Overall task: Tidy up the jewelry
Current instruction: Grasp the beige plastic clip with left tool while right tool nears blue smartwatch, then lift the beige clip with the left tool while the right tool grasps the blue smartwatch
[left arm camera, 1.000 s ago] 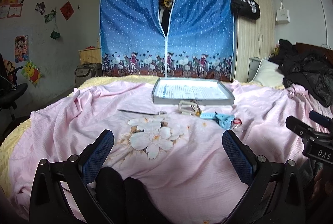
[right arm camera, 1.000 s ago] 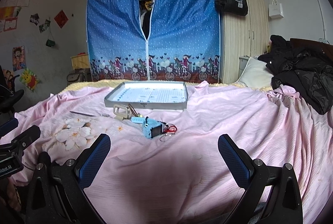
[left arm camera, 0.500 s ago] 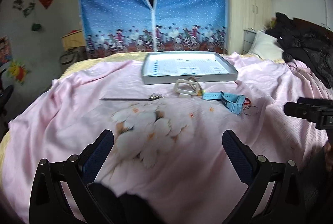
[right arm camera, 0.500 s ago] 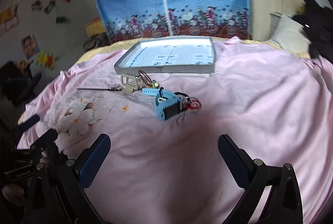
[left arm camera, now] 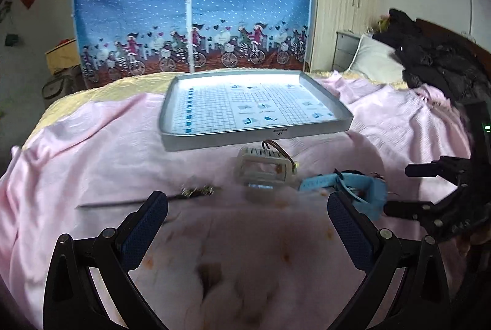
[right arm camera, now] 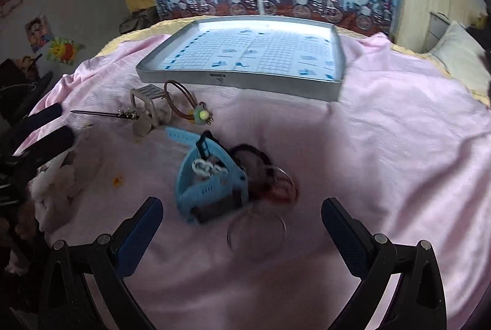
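Observation:
A shallow grey tray (left arm camera: 254,136) (right arm camera: 239,81) with a gridded sheet inside lies on the pink bedspread. In front of it sit a clear square bracelet (left arm camera: 265,173) (right arm camera: 147,103), a thin metal hairpin (left arm camera: 147,198) (right arm camera: 104,114), a brown bangle with a green charm (right arm camera: 184,103) and a light blue watch (left arm camera: 346,186) (right arm camera: 208,186). Dark red bands and thin rings (right arm camera: 270,182) lie beside the watch. My left gripper (left arm camera: 247,221) is open, just short of the hairpin and bracelet. My right gripper (right arm camera: 242,225) is open just short of the watch and rings.
The pink bedspread (right arm camera: 399,146) covers the bed. A blue fabric wardrobe (left arm camera: 190,1) stands behind it, with a wooden cupboard (left arm camera: 346,23) to its right. A pillow (left arm camera: 374,63) and dark clothes (left arm camera: 438,63) lie at the right. The right gripper's fingers (left arm camera: 429,173) show in the left wrist view.
Both grippers have moved forward and lower toward the jewelry, which now looks much larger and closer. Their jaws stay open and the jewelry has not moved.

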A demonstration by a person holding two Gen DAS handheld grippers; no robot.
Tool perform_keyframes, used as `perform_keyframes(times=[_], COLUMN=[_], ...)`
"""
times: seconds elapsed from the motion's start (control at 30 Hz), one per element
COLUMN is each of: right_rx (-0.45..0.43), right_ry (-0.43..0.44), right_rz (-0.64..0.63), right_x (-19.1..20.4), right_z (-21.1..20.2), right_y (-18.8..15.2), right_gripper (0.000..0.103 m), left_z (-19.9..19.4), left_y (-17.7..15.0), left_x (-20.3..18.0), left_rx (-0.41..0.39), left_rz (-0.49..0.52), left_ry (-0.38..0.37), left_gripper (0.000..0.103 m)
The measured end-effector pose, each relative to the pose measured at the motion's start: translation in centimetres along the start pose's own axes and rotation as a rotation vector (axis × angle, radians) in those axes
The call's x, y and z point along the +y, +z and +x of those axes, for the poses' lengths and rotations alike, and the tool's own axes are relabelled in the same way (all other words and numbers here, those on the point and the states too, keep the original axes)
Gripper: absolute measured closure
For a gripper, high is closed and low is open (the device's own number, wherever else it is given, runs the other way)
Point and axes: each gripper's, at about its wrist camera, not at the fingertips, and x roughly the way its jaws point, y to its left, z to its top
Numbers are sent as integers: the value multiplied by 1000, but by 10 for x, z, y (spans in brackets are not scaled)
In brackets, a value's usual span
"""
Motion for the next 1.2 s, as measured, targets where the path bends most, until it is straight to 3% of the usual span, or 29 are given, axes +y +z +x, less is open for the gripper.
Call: perform_keyframes(times=[0.17, 0.27, 0.4, 0.63, 0.8, 0.9, 1.13, 1.2], right_rx=[-36, -41, -56, -79, -61, -53, -60, -64], right_ry=[47, 47, 46, 80, 93, 109, 125, 126], right_rz=[-46, -60, -77, -110, -103, -73, -44, -46], right_x=[3, 5, 5, 15, 16, 12, 9, 10], right_z=[4, 10, 14, 11, 17, 20, 24, 24], right_y=[-1, 0, 2, 3, 3, 3, 4, 3], right_gripper=[1, 14, 22, 27, 40, 45, 47, 47], left_z=[39, 59, 66, 72, 78, 79, 86, 83], left_y=[5, 7, 10, 17, 16, 16, 16, 15], left_x=[4, 14, 19, 7, 9, 12, 15, 14], left_rx=[26, 58, 42, 21, -1, -9, 17, 7], left_rz=[-3, -66, -128, -70, -90, -113, -145, -143], left_ry=[-7, 2, -28, -16, -23, -44, -90, -86], left_gripper=[2, 2, 2, 2, 5, 13, 45, 45])
